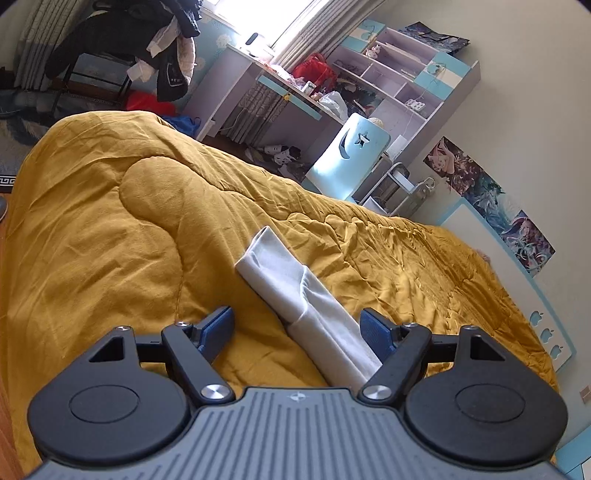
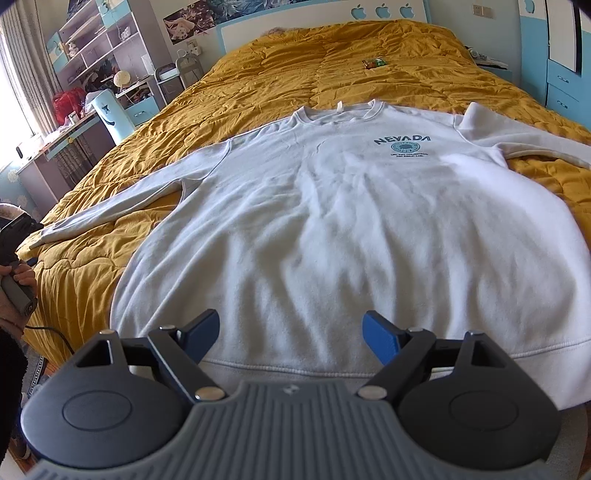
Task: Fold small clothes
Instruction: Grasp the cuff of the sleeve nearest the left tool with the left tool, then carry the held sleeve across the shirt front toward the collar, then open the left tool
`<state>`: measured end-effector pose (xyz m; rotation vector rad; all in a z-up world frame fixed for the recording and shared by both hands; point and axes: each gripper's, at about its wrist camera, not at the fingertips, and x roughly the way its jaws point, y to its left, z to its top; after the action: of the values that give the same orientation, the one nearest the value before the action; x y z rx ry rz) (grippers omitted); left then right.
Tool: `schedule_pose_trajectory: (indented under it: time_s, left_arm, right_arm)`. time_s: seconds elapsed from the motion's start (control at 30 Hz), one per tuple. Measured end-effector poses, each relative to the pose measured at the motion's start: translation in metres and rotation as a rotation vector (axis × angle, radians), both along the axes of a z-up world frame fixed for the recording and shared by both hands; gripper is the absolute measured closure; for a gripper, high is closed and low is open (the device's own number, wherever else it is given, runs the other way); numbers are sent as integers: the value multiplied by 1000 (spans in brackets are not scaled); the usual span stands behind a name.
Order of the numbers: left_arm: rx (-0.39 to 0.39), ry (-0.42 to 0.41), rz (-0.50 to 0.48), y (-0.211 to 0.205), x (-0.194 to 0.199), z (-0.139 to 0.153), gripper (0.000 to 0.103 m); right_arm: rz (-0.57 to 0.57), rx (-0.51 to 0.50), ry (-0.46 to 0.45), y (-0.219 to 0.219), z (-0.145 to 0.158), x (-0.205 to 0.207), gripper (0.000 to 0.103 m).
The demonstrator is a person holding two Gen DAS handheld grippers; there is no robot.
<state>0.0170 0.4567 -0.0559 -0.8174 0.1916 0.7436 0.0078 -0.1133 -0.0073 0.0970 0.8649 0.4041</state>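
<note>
- At the far left of the right wrist view, a hand [image 2: 16, 280] is seen gripping the grey handle of the left gripper's body; its fingers are not shown there.
- A white sweatshirt [image 2: 332, 229] is laid flat, front up, on a mustard quilt [image 2: 288, 66] that covers the bed; the collar is turned toward the headboard [image 2: 325, 16] and the hem toward the camera.
- Its left-hand sleeve [image 2: 122, 199] is stretched out over the quilt toward the bed's edge.
- In the left wrist view, that sleeve's cuff end [image 1: 284, 273] is seen lying on the quilt and passing between the fingers of the left gripper [image 1: 297, 323], closer to the right-hand one; the jaws are spread wide and nothing is clamped.
- The right gripper [image 2: 290, 328] is held over the hem at the middle, jaws spread wide, holding nothing.
- "NEVADA" lettering [image 2: 402, 142] is printed on the chest.
- The right-hand sleeve [image 2: 517, 129] is folded back near the shoulder.
- A small green packet [image 2: 373, 63] is left on the quilt near the headboard, well apart from the sweatshirt.
</note>
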Motion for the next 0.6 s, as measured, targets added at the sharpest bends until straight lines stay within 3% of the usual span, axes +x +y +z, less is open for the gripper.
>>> schedule_pose_trajectory:
  time_s: [0.1,0.2,0.3,0.37,0.4,0.43,0.5,0.6]
  left_arm:
    - [-53,-56,-71,17,8,2,13]
    - [-105,-69,-88,29,13,-1,27]
    - [-179,34,-43,41,20,-11,44]
    - [-184,70,-21,43,17,-15,68]
    - [-191,67,-13,43,14,-17,72]
    - [-202,47,-5,42,11,-18,87]
    - [-187,44,-8,38,7,-14,97]
    - [-72,100,-68,27,16,8,97]
  right_arm:
    - [-31,-3,-1,-6,2,1,22]
    - [-57,-3,3,-10,2,2,22]
    - [-68,5,16,-14,1,4,22]
    - [-72,-1,17,-15,1,3,22]
    - [-73,1,15,-16,1,3,22]
    - [-76,4,17,-17,1,3,22]
    - [-85,13,27,-20,-1,5,22]
    - [-90,17,20,-24,-2,7,22]
